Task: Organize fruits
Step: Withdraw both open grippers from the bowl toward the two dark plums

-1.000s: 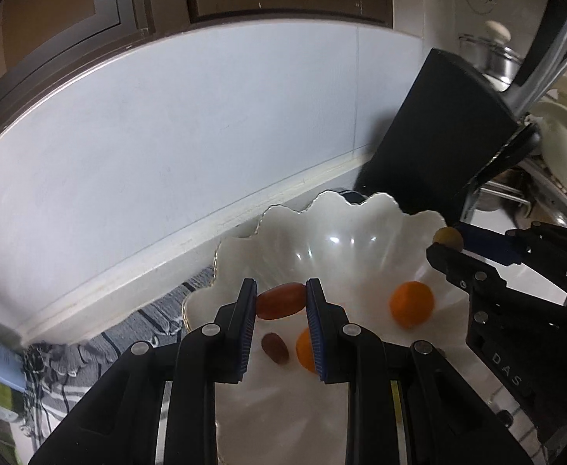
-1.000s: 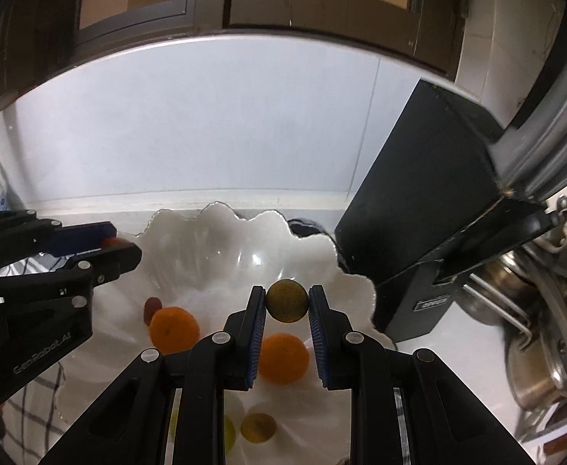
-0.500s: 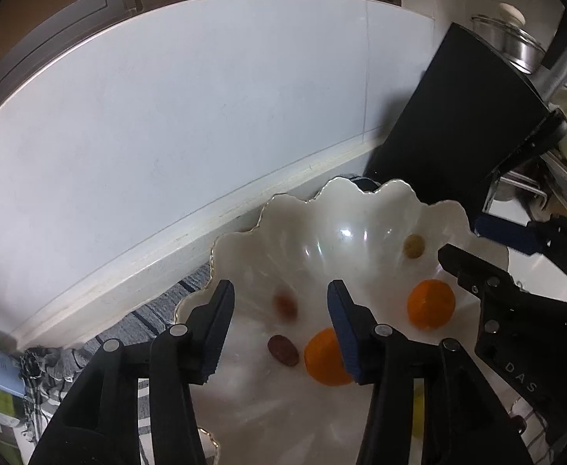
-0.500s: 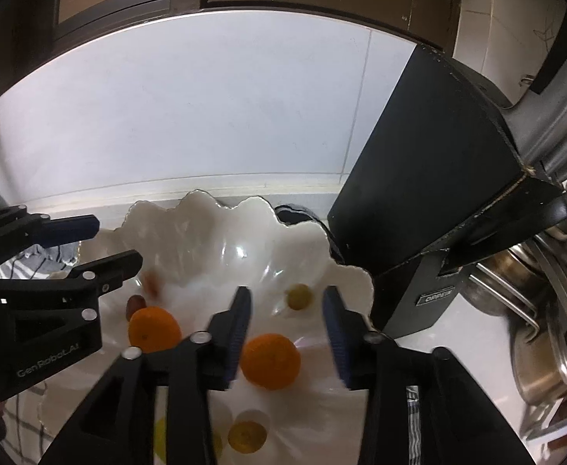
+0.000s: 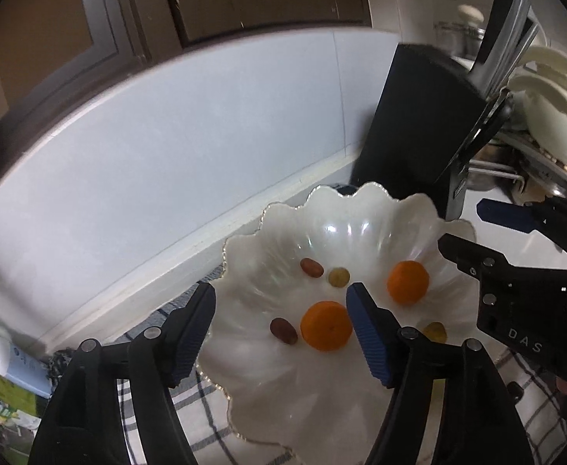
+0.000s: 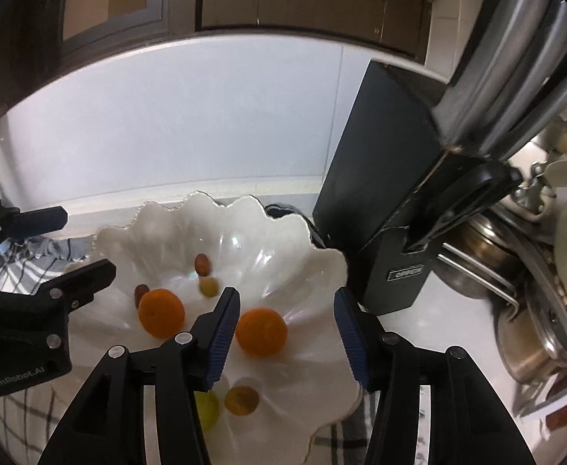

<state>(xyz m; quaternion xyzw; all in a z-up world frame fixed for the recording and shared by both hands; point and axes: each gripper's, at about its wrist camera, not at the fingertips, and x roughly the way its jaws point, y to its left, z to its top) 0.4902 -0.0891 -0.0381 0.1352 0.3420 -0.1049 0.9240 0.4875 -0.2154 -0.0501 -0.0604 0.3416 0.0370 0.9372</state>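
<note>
A white scalloped bowl (image 5: 324, 193) (image 6: 244, 203) holds two oranges (image 5: 326, 331) (image 5: 407, 283), two red grapes (image 5: 311, 267) (image 5: 283, 330), a green grape (image 5: 338, 277) and a yellowish fruit (image 5: 434, 331). My left gripper (image 5: 279, 290) hovers over the bowl's near side, its jaws opening with nothing pressed between them. My right gripper (image 6: 286, 296) hangs over the bowl from the other side, jaws also opening and empty, above an orange (image 6: 261, 332). The green grape (image 6: 208, 286) and a red grape (image 6: 203, 263) lie together near the bowl's middle. Each gripper shows in the other's view (image 5: 464, 226) (image 6: 87, 240).
A black knife block (image 5: 411, 124) (image 6: 384, 193) stands right behind the bowl against the pale wall. Steel pots and a dish rack (image 6: 535, 329) crowd the right. A checked cloth (image 5: 167, 407) lies under the bowl, with a small bottle (image 5: 12, 360) at far left.
The left gripper let go of a red grape and the right let go of a green grape; both now lie in the bowl. Both jaws widened and drew back a little.
</note>
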